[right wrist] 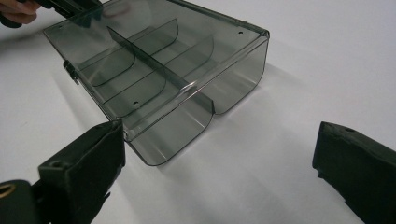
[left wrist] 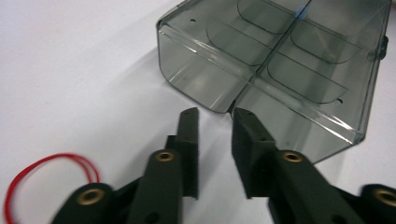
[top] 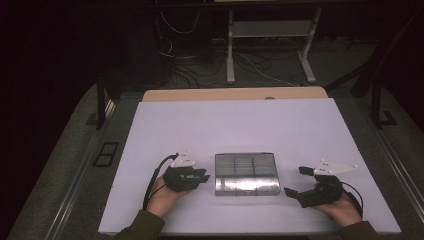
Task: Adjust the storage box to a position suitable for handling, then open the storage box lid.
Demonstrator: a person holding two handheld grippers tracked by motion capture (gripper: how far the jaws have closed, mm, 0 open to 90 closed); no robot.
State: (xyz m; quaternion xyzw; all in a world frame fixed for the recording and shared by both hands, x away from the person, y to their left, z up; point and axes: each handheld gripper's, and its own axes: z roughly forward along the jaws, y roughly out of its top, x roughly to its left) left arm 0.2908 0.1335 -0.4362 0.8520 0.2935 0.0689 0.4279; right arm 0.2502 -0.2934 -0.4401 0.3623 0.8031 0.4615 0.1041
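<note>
Smoky clear plastic box (top: 246, 173) with little walls inside sits near the front middle of the white table top (top: 240, 125), between the two claws. I see no things in its small rooms.

The left gripper (top: 206, 176) is just beside the box's left end. In the left gripper view its two black fingers (left wrist: 189, 140) stand a little apart, with nothing between them, pointing at the box (left wrist: 280, 70) edge. A thin red rubber band (left wrist: 46, 177) lies on the table by that claw.

The right gripper (top: 295, 182) waits near the box's right end. Its jaws are wide open and hold nothing; one pad (right wrist: 93, 163) sits right by the box (right wrist: 159, 79) corner.

What could go wrong? I think the box is light and smooth, so a push from one side alone could make it slide away. A pinch on the slick thin wall could slip off. The left claw could also drag the red band along.
</note>
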